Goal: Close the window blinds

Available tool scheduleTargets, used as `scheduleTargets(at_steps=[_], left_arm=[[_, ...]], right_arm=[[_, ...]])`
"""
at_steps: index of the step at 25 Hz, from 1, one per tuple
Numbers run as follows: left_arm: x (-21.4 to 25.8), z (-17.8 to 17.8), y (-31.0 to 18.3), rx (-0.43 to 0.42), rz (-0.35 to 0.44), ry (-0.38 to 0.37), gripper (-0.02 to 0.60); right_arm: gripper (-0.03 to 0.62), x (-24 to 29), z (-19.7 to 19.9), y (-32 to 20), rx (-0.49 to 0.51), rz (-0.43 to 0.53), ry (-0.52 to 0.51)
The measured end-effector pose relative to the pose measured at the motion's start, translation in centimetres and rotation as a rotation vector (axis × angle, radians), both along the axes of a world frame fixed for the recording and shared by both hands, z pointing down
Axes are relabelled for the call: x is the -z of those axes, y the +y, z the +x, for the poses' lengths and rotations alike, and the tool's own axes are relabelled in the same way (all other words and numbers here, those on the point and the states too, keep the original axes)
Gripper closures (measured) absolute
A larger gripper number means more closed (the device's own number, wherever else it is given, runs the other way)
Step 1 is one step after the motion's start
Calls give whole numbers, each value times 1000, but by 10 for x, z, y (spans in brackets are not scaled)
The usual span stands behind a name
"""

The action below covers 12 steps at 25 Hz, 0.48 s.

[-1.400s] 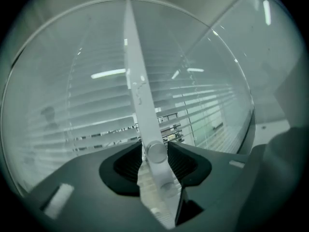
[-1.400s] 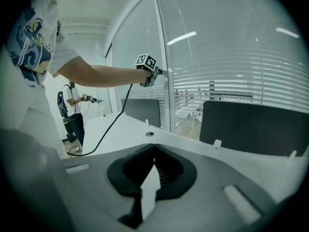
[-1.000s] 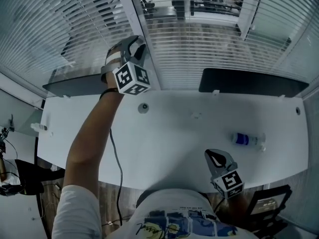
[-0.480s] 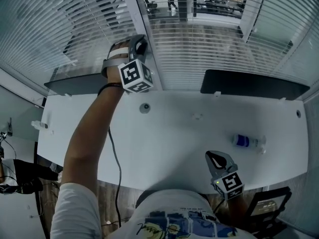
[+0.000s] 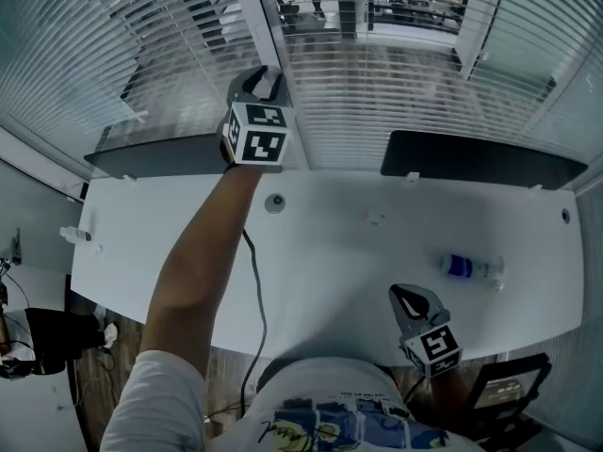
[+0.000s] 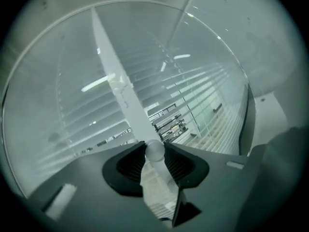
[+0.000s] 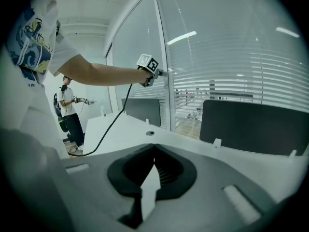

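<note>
In the head view the left tool (image 5: 260, 81) has rolled over since a second ago, its arm stretched straight across the table (image 5: 358, 271) to the frame between the window blinds (image 5: 405, 92) hanging behind, while the right tool (image 5: 412, 301) sits unmoved at the near edge. The left gripper view shows the jaws, which have just been closing, pinching what looks like the blinds' clear tilt wand (image 6: 155, 150). In the right gripper view, that tool's jaws are pressed together on nothing.
</note>
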<state>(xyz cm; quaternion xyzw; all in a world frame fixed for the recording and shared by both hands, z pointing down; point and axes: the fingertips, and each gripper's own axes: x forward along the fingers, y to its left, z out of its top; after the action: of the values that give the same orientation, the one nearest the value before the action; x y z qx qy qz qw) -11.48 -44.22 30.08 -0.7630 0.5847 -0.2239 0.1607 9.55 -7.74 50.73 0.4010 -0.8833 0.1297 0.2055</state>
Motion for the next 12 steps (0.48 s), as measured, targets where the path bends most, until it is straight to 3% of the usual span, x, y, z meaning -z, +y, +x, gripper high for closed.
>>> scheduleTargets(at_steps=[3,6,9,12], left_arm=[[3,-7,-1,26,-47,261,454],[2,-8,1,38,-81,459,454],[2,-11,2,41,-98,585,454],[3,-12,2,39,-102,627,454]], right_arm=[[591,0,1,-2,-6,11,-6],[591,-2,2,0,-8,0,-7],[591,-3,3,0,-7,-8,-2],[591,-3,3,-1,-8,-5,2]])
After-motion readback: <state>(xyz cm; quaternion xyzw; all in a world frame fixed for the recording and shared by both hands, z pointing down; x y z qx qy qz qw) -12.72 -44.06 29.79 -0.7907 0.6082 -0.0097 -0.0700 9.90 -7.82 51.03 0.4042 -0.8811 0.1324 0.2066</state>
